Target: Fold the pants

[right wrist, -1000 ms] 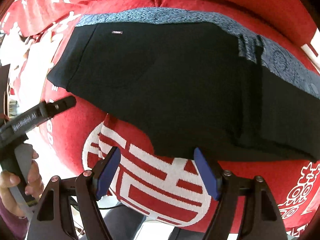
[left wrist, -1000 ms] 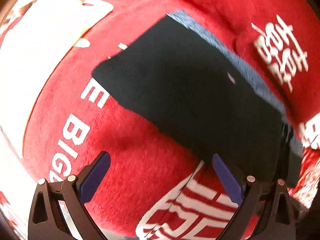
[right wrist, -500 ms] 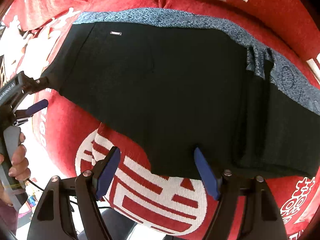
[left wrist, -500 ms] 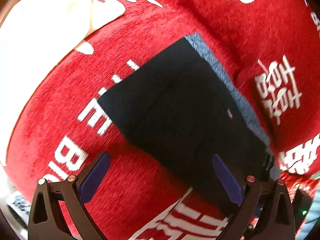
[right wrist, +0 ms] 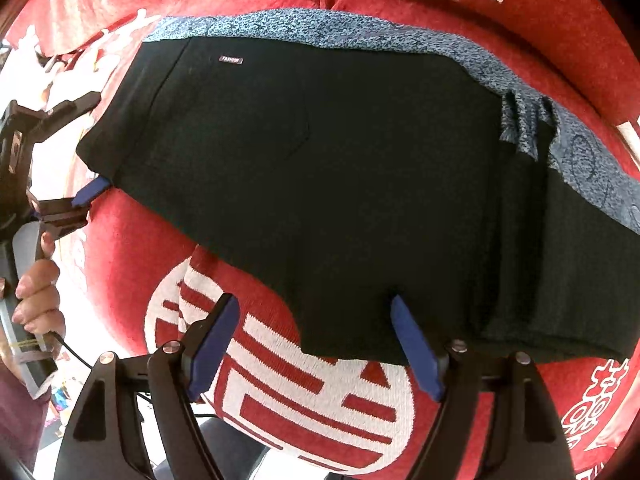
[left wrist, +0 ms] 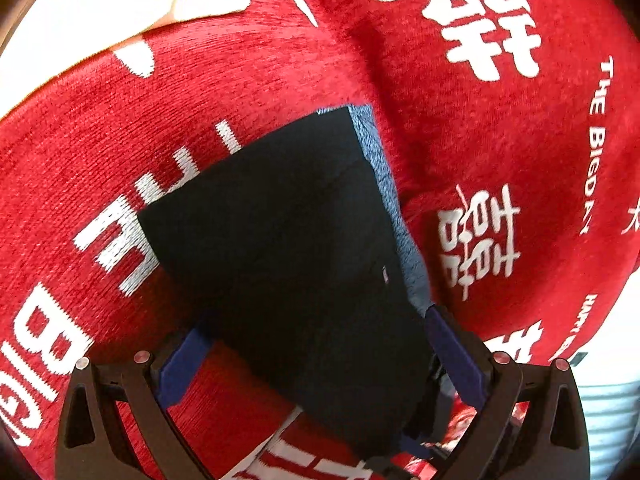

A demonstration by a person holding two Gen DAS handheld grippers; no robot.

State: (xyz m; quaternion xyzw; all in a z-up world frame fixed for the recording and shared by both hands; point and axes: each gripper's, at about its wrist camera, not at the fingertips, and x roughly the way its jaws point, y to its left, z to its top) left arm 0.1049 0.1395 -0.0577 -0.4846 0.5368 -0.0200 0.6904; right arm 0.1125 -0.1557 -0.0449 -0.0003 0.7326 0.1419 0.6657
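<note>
Both the left hand-held gripper [left wrist: 316, 356] and right hand-held gripper [right wrist: 316, 344] stand released at the near edge of the black pants [right wrist: 340, 184], lying part-folded on a red blanket [right wrist: 328, 408]; soft, limp, light fabric, best pinched at hem corners.
</note>
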